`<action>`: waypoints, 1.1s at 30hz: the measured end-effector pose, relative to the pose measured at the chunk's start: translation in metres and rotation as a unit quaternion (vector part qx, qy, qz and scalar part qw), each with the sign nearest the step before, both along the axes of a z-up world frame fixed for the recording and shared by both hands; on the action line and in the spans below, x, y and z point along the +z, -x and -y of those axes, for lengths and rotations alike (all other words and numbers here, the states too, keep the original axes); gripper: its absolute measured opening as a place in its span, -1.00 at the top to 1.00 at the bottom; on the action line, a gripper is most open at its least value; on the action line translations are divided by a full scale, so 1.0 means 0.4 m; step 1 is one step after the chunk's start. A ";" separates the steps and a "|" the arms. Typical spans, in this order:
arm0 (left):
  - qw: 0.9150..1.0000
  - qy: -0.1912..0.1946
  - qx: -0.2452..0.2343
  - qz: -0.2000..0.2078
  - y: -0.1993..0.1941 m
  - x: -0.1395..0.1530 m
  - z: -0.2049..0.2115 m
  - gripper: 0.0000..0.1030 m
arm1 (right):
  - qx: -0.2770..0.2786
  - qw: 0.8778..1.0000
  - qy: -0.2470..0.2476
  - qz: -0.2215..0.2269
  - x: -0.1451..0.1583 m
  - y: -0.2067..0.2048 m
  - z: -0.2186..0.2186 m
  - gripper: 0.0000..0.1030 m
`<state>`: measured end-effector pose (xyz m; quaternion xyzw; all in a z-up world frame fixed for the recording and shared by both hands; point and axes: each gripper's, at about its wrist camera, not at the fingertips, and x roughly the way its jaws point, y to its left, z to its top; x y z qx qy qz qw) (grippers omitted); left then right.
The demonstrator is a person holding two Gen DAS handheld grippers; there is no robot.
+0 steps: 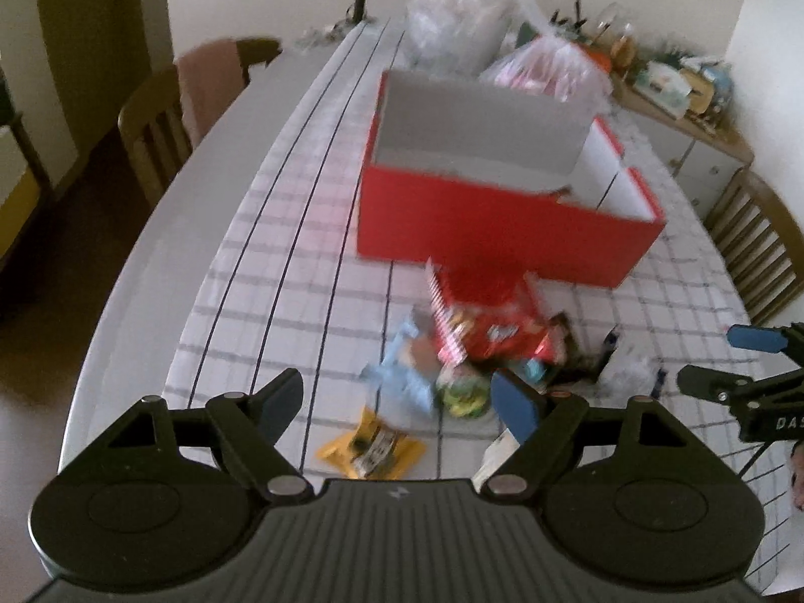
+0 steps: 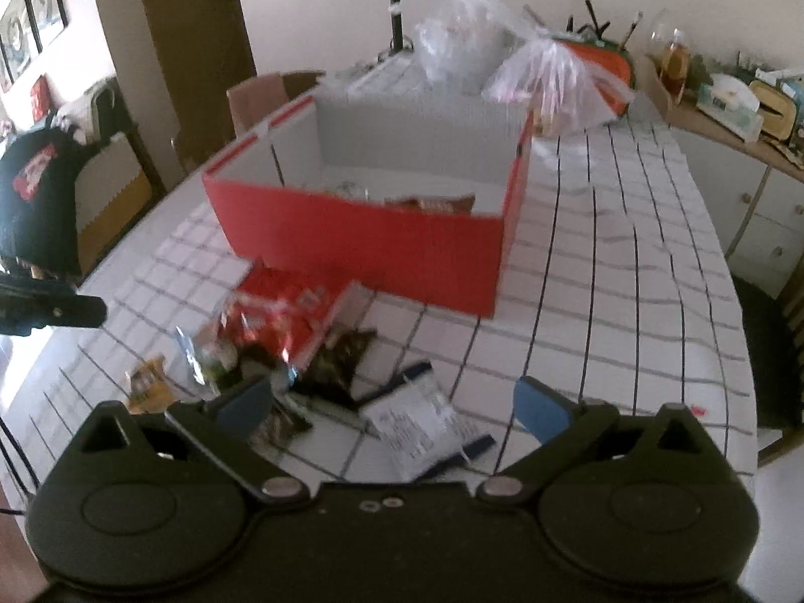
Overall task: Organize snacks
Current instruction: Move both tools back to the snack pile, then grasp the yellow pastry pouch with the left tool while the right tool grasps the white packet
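Both views are pretty smeared, so most of the wrappers in the snack pile can't be read, and where one packet ends and the next begins is hard to tell. What I can make out: a big red bag on top, a yellow packet lying a bit apart on the near side, and from the right wrist view a white packet with dark blue ends plus a dark packet beside it. The pile sits on the checked tablecloth just in front of the red box. The near wall hides most of the box's inside; the right view shows a couple of items poking up in there, too blurry to name.

The left gripper hovers over the near edge of the pile, jaws spread wide, nothing between them. The right gripper hangs above the white packet, also wide apart and holding nothing. Its tips show cut off at the right edge of the left view
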<state>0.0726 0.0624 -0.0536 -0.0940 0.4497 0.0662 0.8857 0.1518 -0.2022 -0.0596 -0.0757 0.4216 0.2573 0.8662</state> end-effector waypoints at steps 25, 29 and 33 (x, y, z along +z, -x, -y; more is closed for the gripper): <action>0.994 -0.016 -0.075 -0.079 -0.026 -0.201 -0.018 -0.59 | 0.081 0.991 0.096 -0.051 -0.188 -0.092 -0.048 -0.65; 0.994 -0.011 -0.079 -0.081 -0.035 -0.208 -0.027 -0.51 | 0.082 0.990 0.097 -0.055 -0.200 -0.100 -0.051 -0.62; 0.992 -0.003 -0.087 -0.088 -0.042 -0.216 -0.027 -0.31 | 0.081 0.991 0.092 -0.053 -0.200 -0.101 -0.051 -0.59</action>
